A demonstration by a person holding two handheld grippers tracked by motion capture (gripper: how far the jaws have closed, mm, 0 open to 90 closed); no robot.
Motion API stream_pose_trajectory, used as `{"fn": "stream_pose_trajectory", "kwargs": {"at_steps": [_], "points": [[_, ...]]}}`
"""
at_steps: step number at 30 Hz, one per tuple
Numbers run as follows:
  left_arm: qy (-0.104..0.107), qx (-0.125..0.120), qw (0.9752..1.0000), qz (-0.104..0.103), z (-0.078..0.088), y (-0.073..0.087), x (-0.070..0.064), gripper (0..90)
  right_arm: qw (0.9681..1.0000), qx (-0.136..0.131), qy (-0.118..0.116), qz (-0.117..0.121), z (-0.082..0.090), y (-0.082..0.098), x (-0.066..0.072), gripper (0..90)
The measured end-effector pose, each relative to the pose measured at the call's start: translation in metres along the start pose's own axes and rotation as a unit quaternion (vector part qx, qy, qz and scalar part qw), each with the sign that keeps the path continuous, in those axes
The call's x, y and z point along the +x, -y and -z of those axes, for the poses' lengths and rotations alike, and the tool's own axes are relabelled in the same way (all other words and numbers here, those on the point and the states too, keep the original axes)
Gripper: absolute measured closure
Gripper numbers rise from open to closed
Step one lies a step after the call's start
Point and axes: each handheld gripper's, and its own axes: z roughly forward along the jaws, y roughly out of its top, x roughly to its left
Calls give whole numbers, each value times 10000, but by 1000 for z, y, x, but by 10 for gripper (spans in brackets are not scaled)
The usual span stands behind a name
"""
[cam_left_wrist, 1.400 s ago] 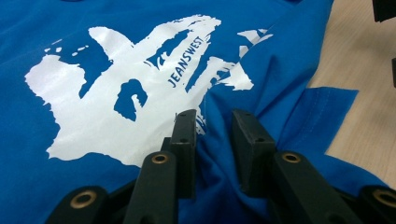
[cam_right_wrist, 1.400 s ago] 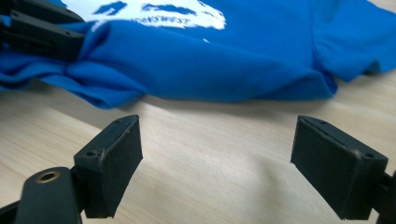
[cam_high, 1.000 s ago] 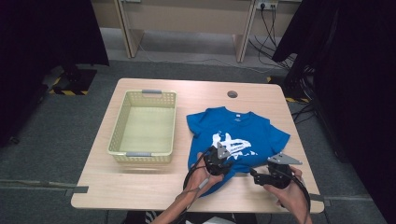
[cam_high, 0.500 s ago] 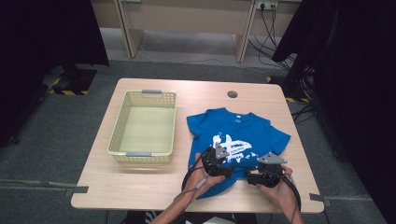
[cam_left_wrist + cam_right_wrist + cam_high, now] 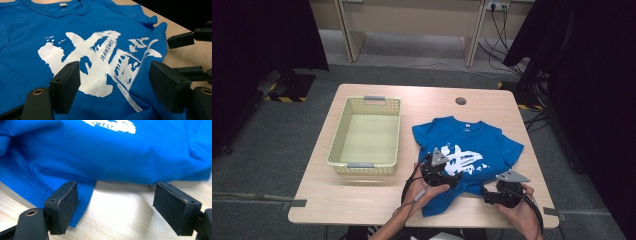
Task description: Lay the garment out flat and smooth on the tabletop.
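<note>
**Both tongs apart at the near edge of the blue T-shirt**

Your blue T-shirt (image 5: pixel 472 150) lies on the right half of the surface (image 5: pixel 362 200), collar toward the far side, white print facing up. Its near part is rumpled: in the left gripper view a fold of blue cloth rises at the right side of the print and runs down toward the lower edge of the picture.

Your left tongs (image 5: pixel 452 179) sit over the shirt's lower middle, just on the near edge of the white print. Their jaws have just been opening and now stand apart. In the left gripper view the printed cloth lies between and beyond them, and the raised fold lies close against the inner face of the right jaw; whether it touches the pad you cannot tell from here. Nothing is pinched.

Your right tongs (image 5: pixel 488 196) rest near the front right of the surface, just beside the shirt's near hem, pointing toward it. Their jaws are spread wide. In the right gripper view the bare wood shows between them, the bulged edge of the shirt lies just beyond the tips, and a flat flap of hem runs behind the left jaw. They grip nothing.

The yellow basket (image 5: pixel 344 135) stands on the left half of the surface, well apart from the shirt and from both hands.
</note>
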Motion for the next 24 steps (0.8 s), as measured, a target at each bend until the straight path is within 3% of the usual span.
{"fn": "stream_pose_trajectory", "kwargs": {"at_steps": [13, 18, 21, 24], "points": [[-7, -106, 9999, 29, 14, 1, 3, 215, 9999, -14, 35, -115, 7, 9, -8, 204], [-244, 215, 9994, -114, 6, 10, 7, 215, 9999, -15, 35, -147, 10, 13, -10, 204], [-444, 597, 9970, -223, -1, 14, 8, 216, 9998, -20, 38, -176, 12, 15, -12, 203], [-636, 785, 9941, -407, -4, 14, 4, 215, 9998, -18, 33, -207, 14, 17, -13, 204]]}}
